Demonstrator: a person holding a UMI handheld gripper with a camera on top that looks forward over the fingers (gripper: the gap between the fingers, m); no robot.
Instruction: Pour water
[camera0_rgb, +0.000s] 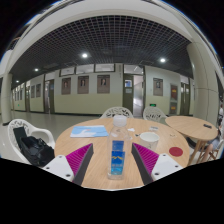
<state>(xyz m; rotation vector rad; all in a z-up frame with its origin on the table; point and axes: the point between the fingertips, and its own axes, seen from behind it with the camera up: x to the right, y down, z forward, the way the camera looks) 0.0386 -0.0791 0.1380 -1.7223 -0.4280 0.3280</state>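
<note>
A clear plastic water bottle (117, 150) with a blue label and a pale cap stands upright on the round wooden table (95, 165). It stands between my gripper's (114, 148) two fingers, with a gap at each side to the magenta pads (82, 160). The gripper is open and holds nothing. A small white bowl-like vessel (150, 137) sits on the table beyond the right finger.
A pale blue sheet (88, 130) lies on the far left of the table and a red disc (176, 151) lies near its right edge. White chairs (118, 111) ring the table. A black bag (35, 150) rests on the left chair. A second round table (192, 126) stands at the right.
</note>
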